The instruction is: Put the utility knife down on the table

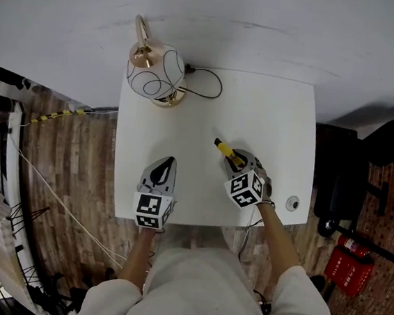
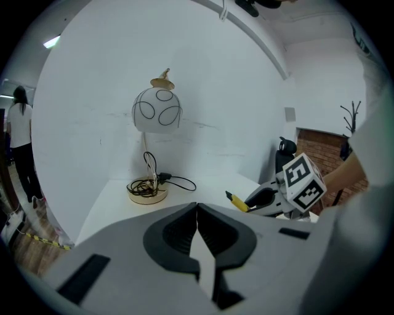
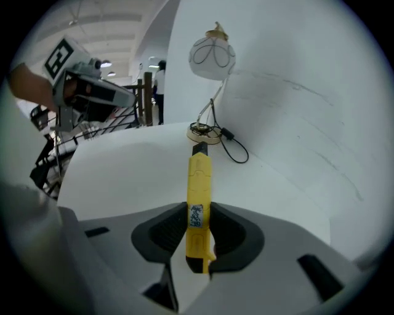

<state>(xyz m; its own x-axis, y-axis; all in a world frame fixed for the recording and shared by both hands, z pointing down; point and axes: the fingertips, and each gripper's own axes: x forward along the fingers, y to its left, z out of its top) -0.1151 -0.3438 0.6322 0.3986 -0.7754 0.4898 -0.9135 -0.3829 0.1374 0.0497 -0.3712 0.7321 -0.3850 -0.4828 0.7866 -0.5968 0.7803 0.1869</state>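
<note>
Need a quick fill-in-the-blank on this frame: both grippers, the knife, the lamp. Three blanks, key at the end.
1. The right gripper is shut on a ___ utility knife.
2. The left gripper has its jaws together and holds ___.
3. In the head view, the lamp stands on the white table near its far ___ corner.

Missing words: yellow; nothing; left.
</note>
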